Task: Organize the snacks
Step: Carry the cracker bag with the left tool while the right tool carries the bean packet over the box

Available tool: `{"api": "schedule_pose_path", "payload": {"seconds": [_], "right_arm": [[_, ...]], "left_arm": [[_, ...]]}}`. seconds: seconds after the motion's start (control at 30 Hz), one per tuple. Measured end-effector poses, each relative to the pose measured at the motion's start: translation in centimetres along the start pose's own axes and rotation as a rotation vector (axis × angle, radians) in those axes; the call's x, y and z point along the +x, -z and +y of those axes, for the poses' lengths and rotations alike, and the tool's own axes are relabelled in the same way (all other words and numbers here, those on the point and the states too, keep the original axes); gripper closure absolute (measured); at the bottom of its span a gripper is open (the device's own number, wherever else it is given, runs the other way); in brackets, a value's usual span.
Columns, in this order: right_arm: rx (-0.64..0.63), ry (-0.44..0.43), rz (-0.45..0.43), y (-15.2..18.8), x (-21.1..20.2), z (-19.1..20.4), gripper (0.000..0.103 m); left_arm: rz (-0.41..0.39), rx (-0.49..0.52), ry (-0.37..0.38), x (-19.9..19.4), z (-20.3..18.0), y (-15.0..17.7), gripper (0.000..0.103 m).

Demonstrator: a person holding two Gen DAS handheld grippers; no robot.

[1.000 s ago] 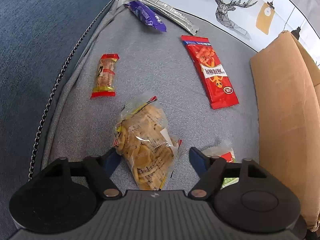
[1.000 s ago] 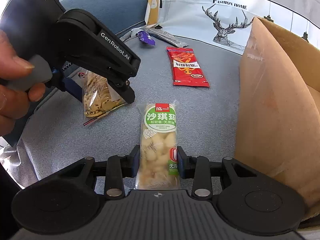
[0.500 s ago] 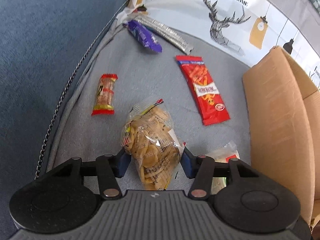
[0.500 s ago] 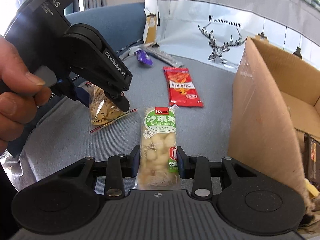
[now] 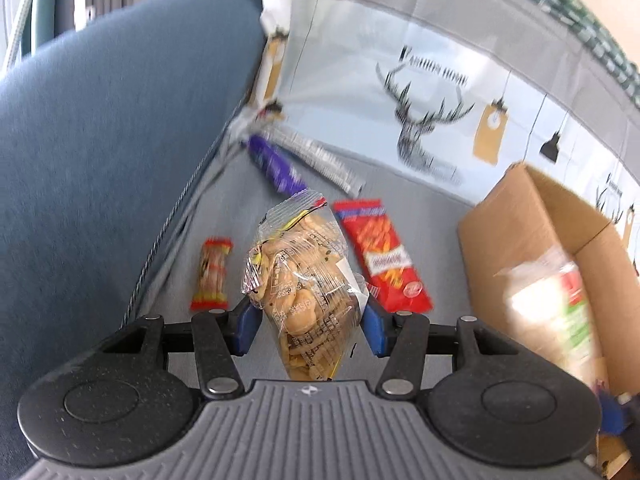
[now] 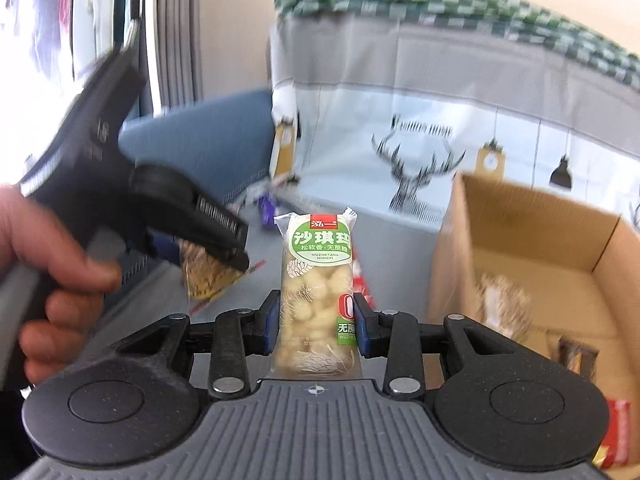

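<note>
My left gripper [image 5: 306, 326] is shut on a clear bag of small biscuits [image 5: 306, 280] and holds it above the grey sofa seat [image 5: 400, 184]. My right gripper [image 6: 316, 322] is shut on a green-labelled pack of puffed rice cake [image 6: 318, 292], lifted and close to the open cardboard box [image 6: 532, 248]. That pack shows blurred over the box [image 5: 520, 220] in the left wrist view [image 5: 556, 308]. The left gripper with its bag [image 6: 208, 272] shows at the left of the right wrist view.
On the seat lie a long red snack pack [image 5: 380, 256], a small red-ended pack [image 5: 214, 272], a purple pack [image 5: 276, 168] and a silver stick pack [image 5: 324, 160]. A deer-print cushion [image 5: 420, 120] stands behind. The box holds several snacks [image 6: 504, 308].
My left gripper closed on the biscuit bag and lifted it off the seat. My right gripper rose with the rice cake pack and moved toward the box opening.
</note>
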State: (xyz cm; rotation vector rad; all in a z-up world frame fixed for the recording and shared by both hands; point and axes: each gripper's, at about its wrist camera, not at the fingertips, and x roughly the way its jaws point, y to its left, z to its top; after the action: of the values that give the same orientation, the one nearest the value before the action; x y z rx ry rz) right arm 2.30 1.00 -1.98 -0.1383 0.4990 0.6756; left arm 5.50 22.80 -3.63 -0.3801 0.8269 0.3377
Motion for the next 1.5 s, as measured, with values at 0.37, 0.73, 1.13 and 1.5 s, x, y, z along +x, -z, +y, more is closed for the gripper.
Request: {"api": "schedule_pose_path", "payload": {"seconds": [0.37,0.73,1.13,1.5], "right_arm": [[0.027,0.087,-0.177,-6.3,-4.3,-7.4,0.065],[0.169,0.270,-0.131,-3.6,-4.6,-16.7,0.065],[0.147,0.369,-0.092,-1.5,-5.4,-20.6,0.065],[0.130,0.392,-0.074,-1.1,-5.0,-20.8,0.065]], "left_arm": [[-0.180,0.004,0.070,-2.5,-3.0,-0.8,0.045],[-0.293,0.051,0.149,-3.6,-8.3,-0.6,0.045],[-0.411,0.180,0.278,-5.5,-16.5,1.4,0.045],[-0.419,0.286,0.383,-5.6,-21.3,3.8,0.045]]}}
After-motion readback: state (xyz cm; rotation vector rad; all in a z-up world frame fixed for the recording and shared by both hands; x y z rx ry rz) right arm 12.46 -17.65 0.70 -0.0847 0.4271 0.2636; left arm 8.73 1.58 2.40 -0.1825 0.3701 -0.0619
